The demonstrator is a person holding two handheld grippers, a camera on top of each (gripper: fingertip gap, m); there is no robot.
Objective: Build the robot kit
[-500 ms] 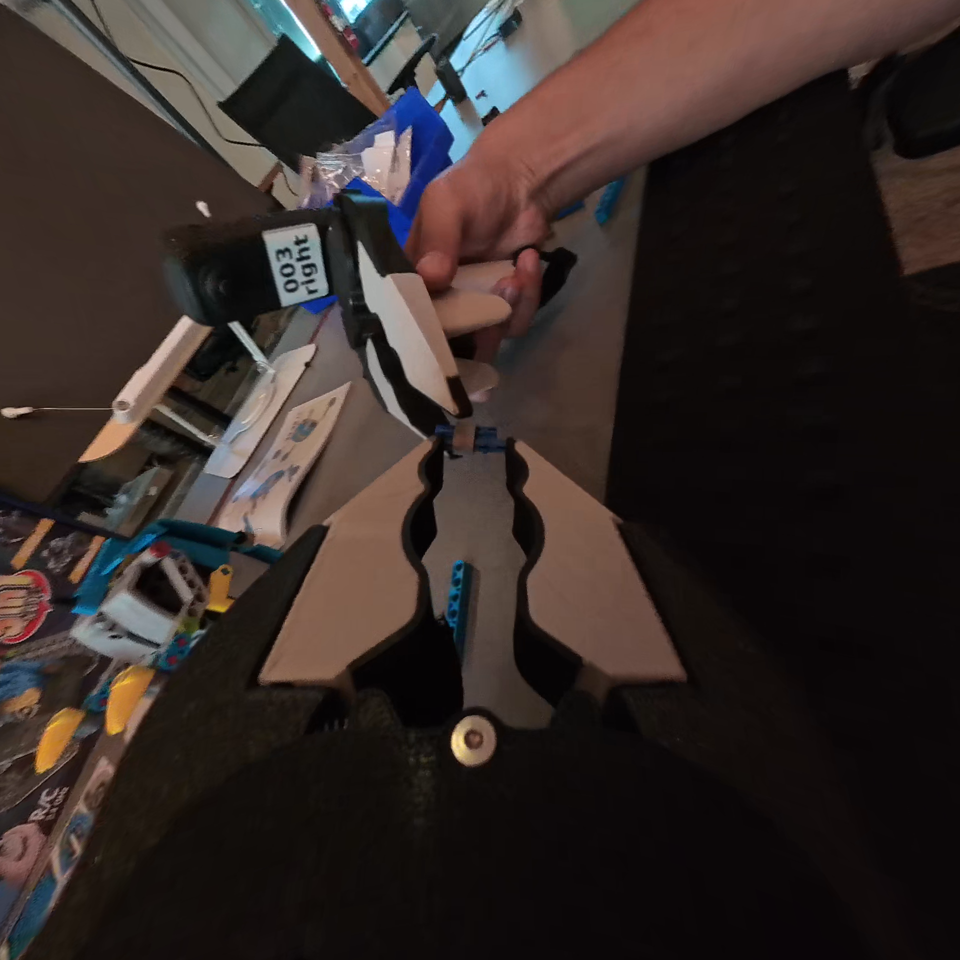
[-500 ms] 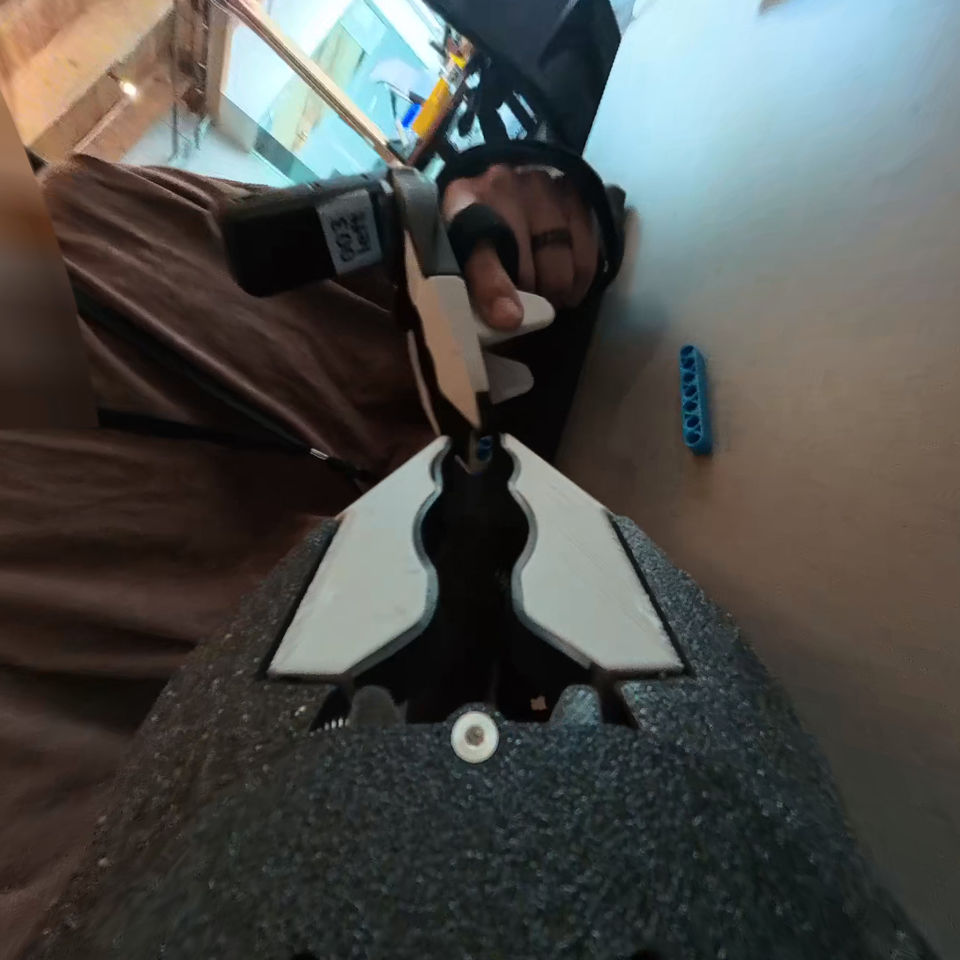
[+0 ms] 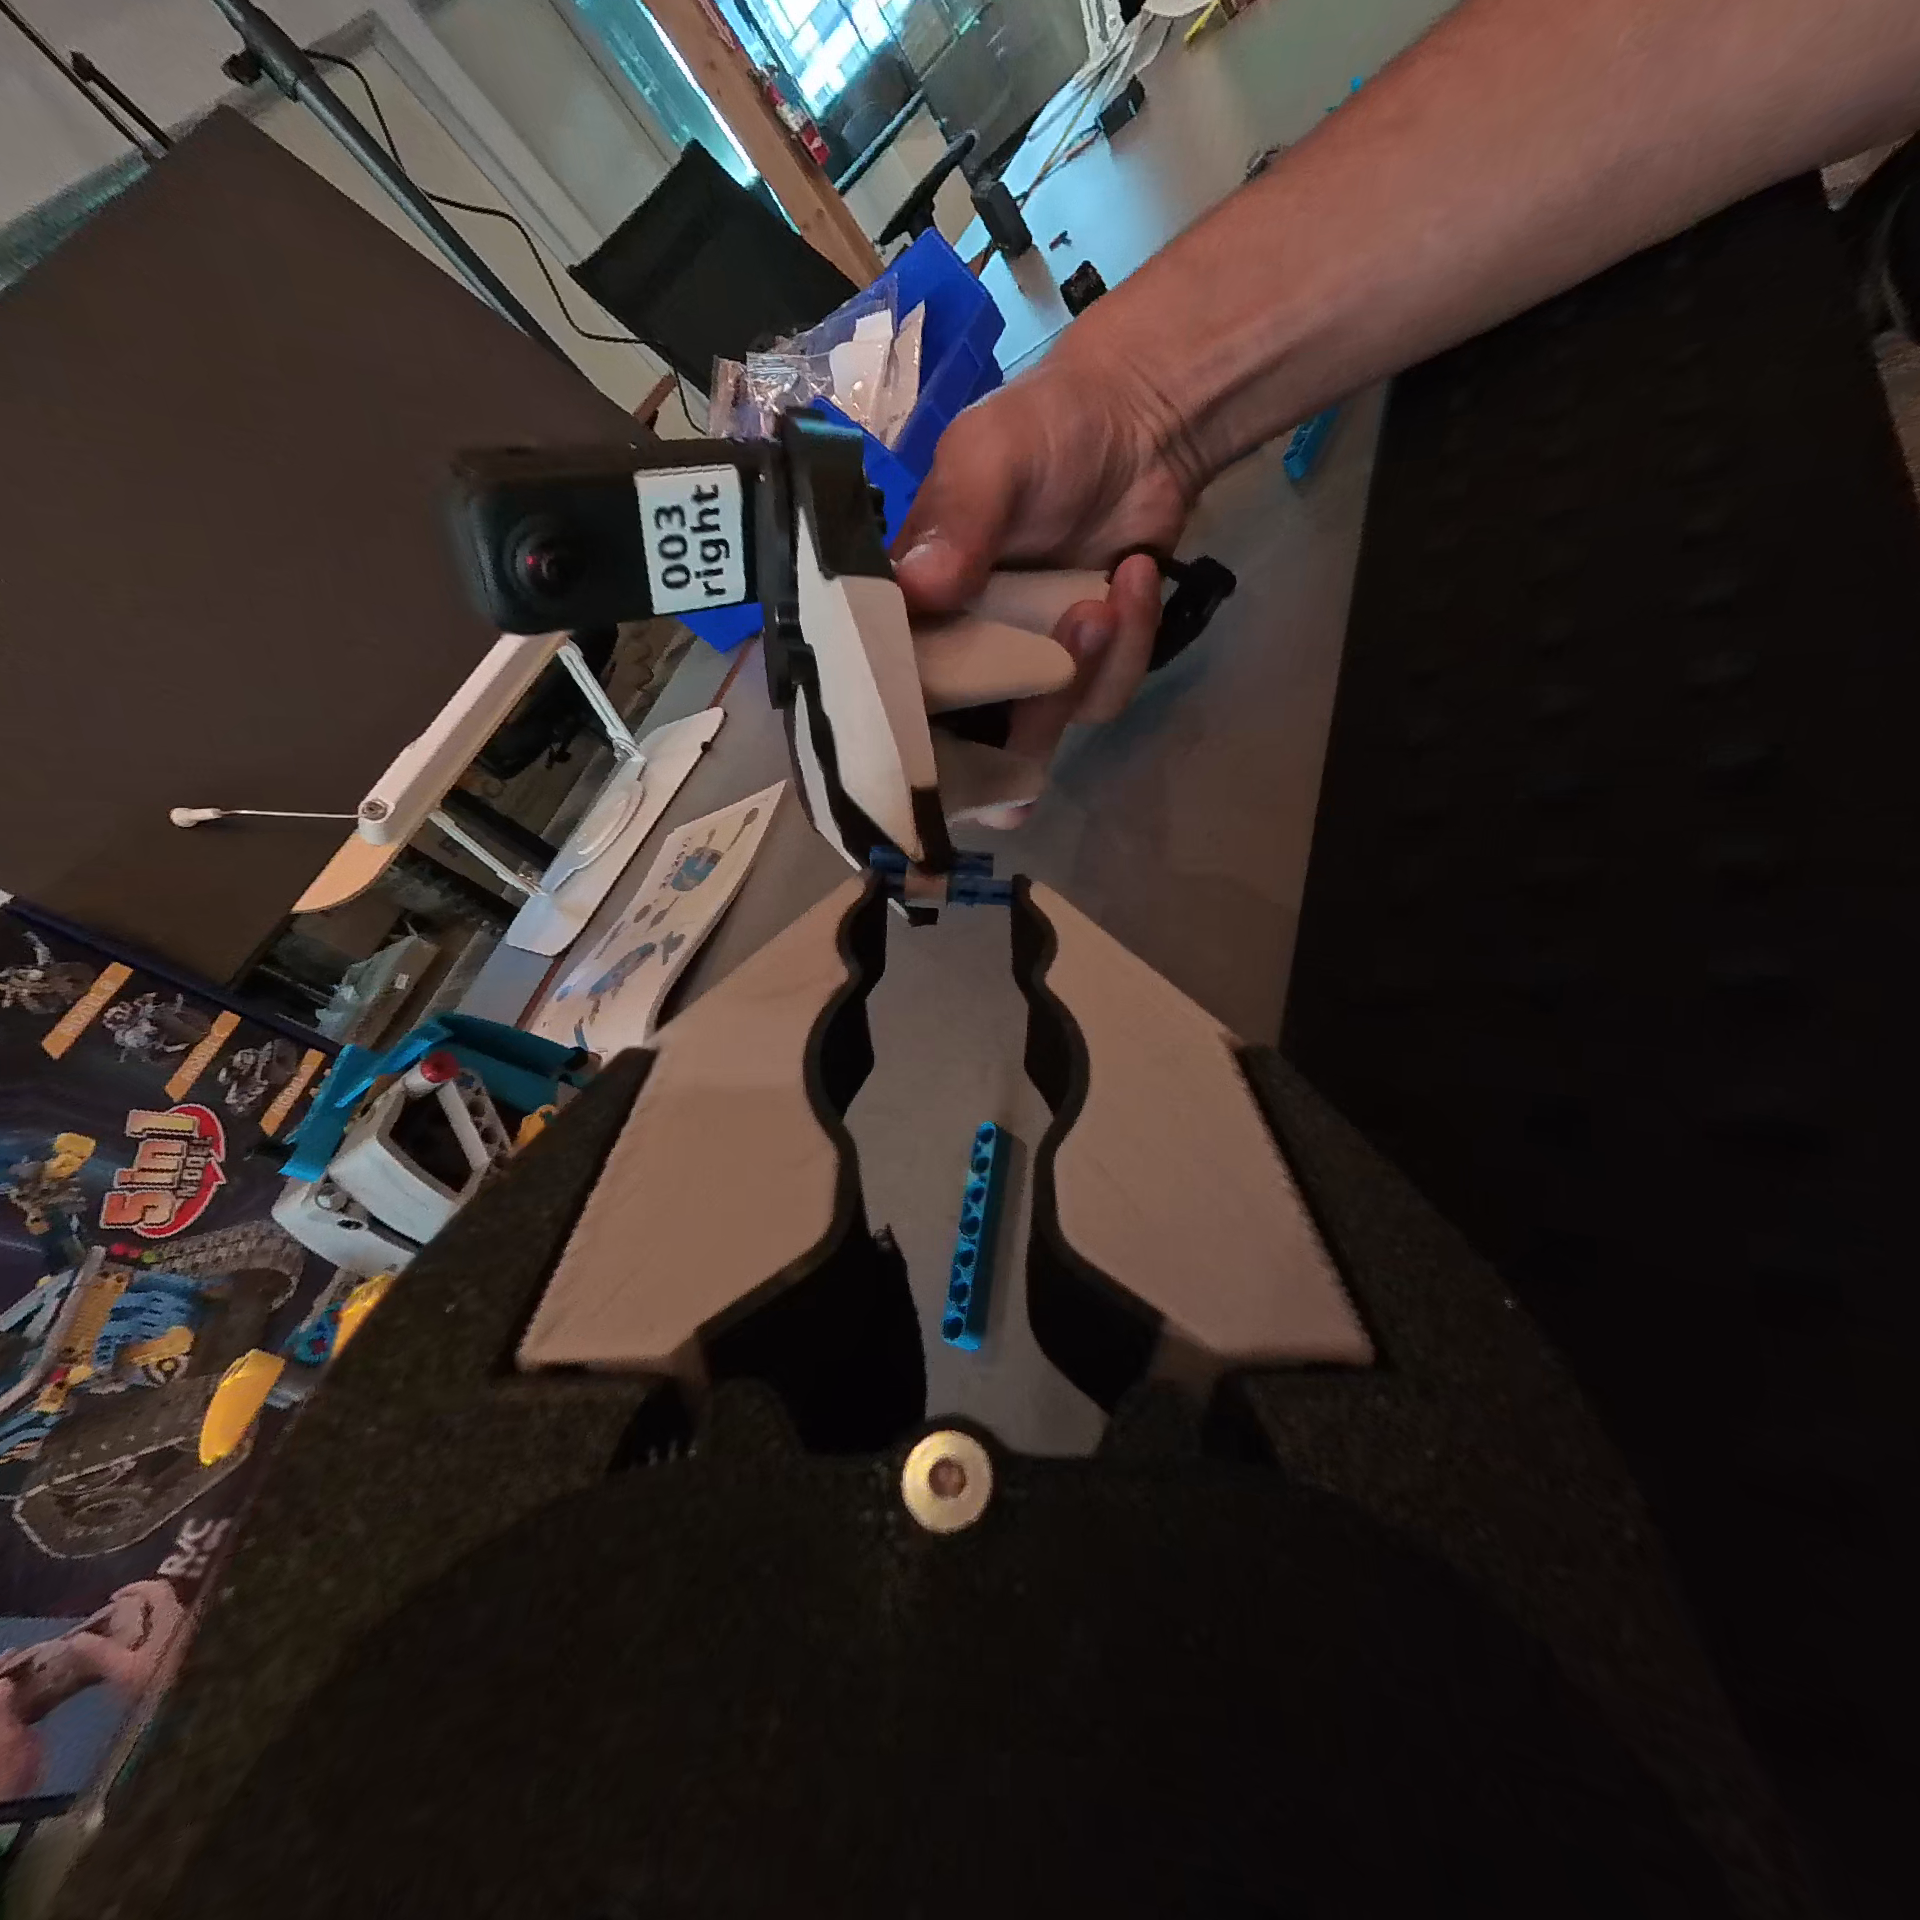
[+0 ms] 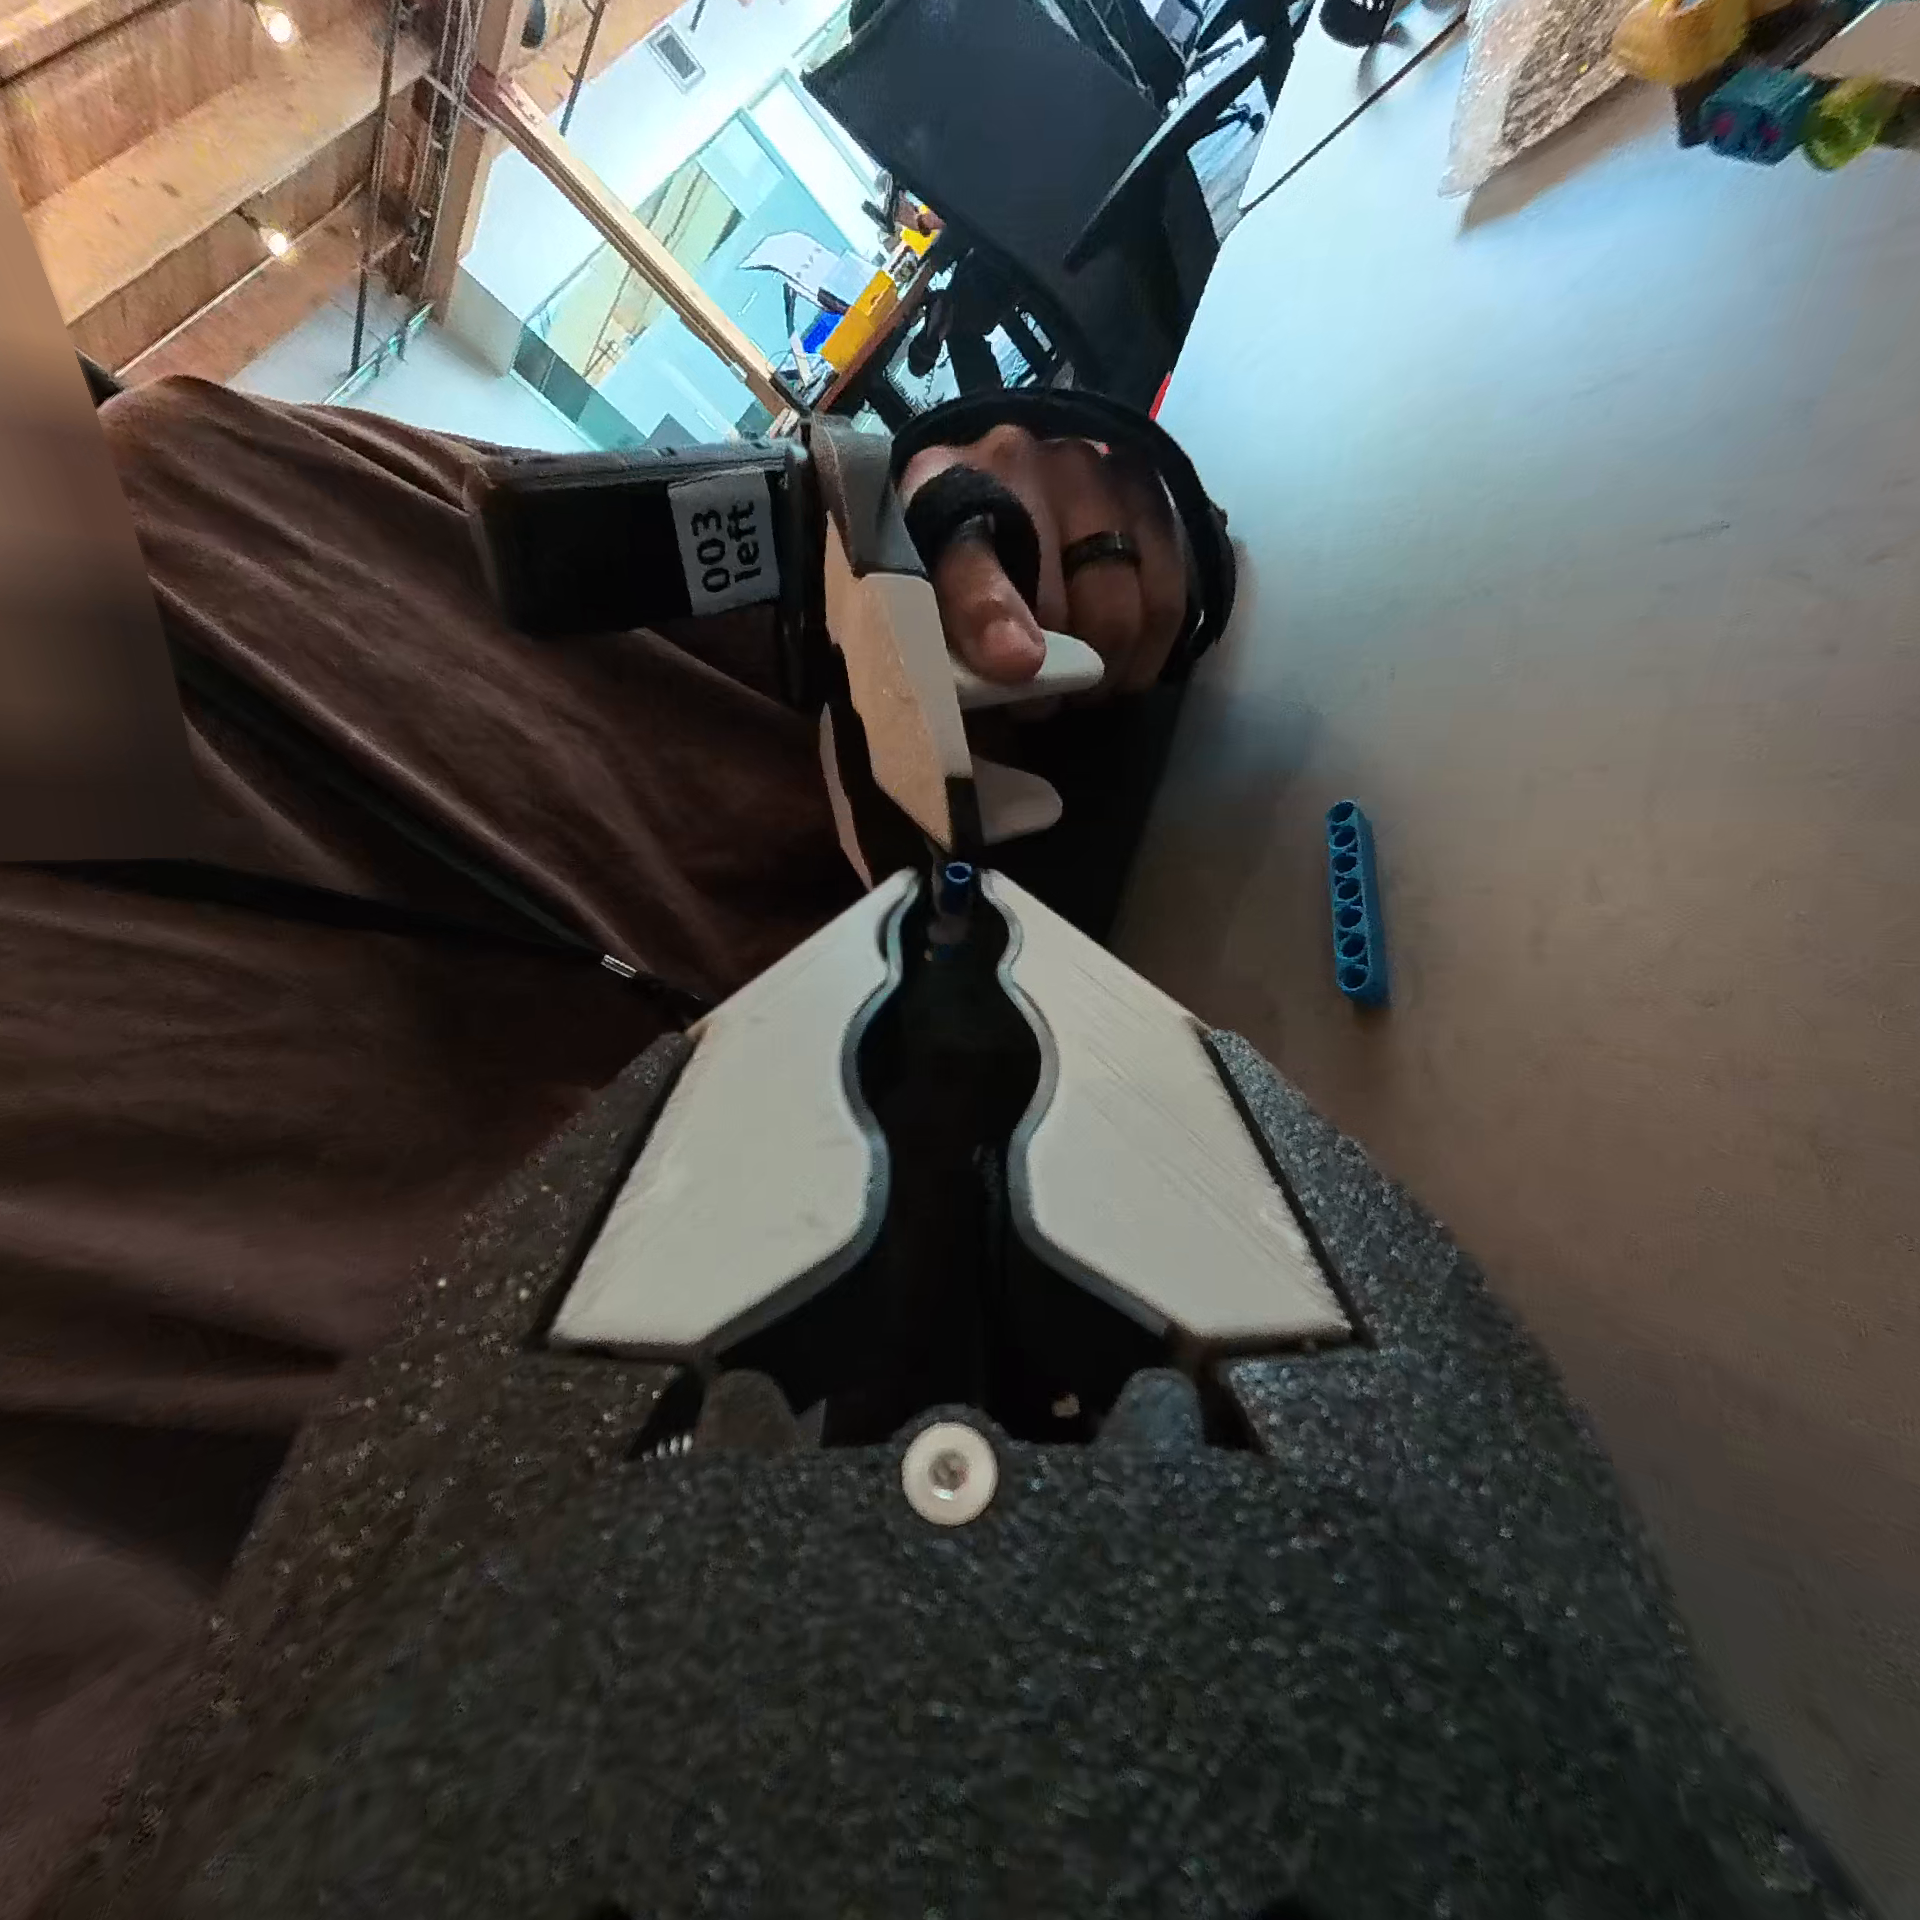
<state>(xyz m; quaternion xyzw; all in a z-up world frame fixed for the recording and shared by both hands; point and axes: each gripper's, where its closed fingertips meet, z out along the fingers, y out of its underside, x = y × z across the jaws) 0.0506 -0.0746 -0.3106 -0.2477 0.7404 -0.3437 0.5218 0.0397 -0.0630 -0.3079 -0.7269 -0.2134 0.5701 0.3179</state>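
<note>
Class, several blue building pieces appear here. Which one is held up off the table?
The small blue piece pinched between both grippers' tips. The long blue beam with a row of holes lies flat on the table, untouched.

We see a small blue pin (image 3: 971, 885) held crosswise between the left gripper's (image 3: 945, 894) jaws, with the right gripper (image 4: 948, 896) closed on it too, the tips meeting. At five o'clock from the pin in the left wrist view, a blue beam (image 3: 972, 1236) with holes lies flat on the bench (image 4: 1558, 727).

Grey table (image 3: 1195, 831): blue holed beam (image 3: 971, 1236), instr. sheet (image 3: 675, 914), toy box (image 3: 125, 1195), blue bin (image 3: 935, 343).
</note>
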